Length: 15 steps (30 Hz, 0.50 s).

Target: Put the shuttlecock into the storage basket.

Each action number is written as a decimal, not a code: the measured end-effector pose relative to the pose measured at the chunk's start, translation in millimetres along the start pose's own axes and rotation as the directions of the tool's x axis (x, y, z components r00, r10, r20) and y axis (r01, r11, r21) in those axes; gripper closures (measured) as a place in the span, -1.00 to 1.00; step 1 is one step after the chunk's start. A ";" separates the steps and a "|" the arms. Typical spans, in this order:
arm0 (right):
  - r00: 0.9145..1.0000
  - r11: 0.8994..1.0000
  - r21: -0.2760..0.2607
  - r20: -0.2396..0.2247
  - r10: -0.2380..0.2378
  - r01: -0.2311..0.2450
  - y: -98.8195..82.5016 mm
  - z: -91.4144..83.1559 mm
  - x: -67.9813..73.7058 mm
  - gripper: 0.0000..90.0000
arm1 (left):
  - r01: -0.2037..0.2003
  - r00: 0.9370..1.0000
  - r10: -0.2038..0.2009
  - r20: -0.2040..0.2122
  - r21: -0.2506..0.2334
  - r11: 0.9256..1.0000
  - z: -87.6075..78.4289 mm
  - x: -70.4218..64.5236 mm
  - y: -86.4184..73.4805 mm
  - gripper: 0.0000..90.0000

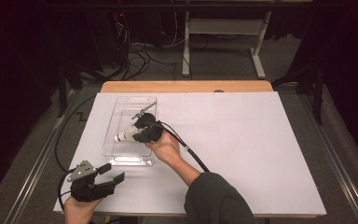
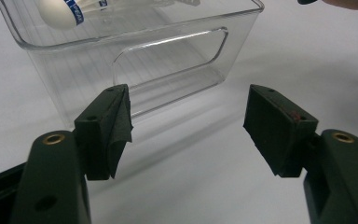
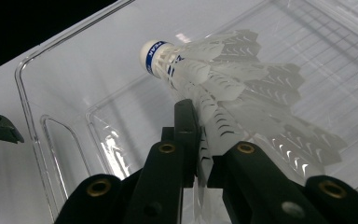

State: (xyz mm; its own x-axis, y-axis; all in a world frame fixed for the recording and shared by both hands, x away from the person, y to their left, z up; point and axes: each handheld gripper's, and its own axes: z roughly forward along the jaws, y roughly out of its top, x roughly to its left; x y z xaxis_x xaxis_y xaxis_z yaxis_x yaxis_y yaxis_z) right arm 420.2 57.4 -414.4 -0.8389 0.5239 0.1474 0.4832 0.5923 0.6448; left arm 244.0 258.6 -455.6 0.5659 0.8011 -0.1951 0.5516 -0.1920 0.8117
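Observation:
A white feather shuttlecock (image 3: 205,70) with a blue band at its cork hangs inside a clear plastic bin (image 1: 114,112), cork (image 1: 120,137) pointing to the bin's near left. My right gripper (image 3: 199,140) is shut on its feather skirt and reaches into the bin from the right (image 1: 142,134). At the table's front left my left gripper (image 1: 113,172) rests open with nothing between its jaws, aimed at the bin's near wall (image 2: 168,60). Through that wall the cork (image 2: 58,11) shows in the left gripper view (image 2: 189,126).
The bin lies lengthwise on a white sheet (image 1: 242,140) that covers a wooden table (image 1: 186,86). A black cable (image 1: 191,151) trails from the right gripper over the forearm. The sheet's right half is bare. Beyond the table are a metal stand (image 1: 223,28) and floor cables.

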 end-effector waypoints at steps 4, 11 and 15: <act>1.000 1.000 0.009 0.021 -0.006 0.006 -0.2 0.0 0.8 0.93 | -0.002 1.000 0.002 -0.003 -0.001 1.000 -0.1 -0.1 0.0 -0.27; 1.000 0.999 0.032 0.004 0.000 0.000 -3.6 2.7 -1.2 0.92 | -0.001 1.000 0.001 -0.001 0.000 1.000 0.0 0.0 0.1 -0.27; 1.000 0.999 0.038 -0.008 0.008 -0.008 -5.6 4.8 -1.5 0.92 | -0.001 1.000 0.001 -0.002 -0.001 1.000 -0.1 -0.1 0.0 -0.28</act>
State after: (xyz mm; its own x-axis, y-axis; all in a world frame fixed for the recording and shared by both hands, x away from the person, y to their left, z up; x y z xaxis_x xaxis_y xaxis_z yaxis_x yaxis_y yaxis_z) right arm 420.0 56.3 -421.8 -0.8372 0.5234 0.1588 0.4986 0.6110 0.6149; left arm 243.9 258.6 -455.5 0.5655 0.8018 -0.1934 0.5501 -0.1920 0.8127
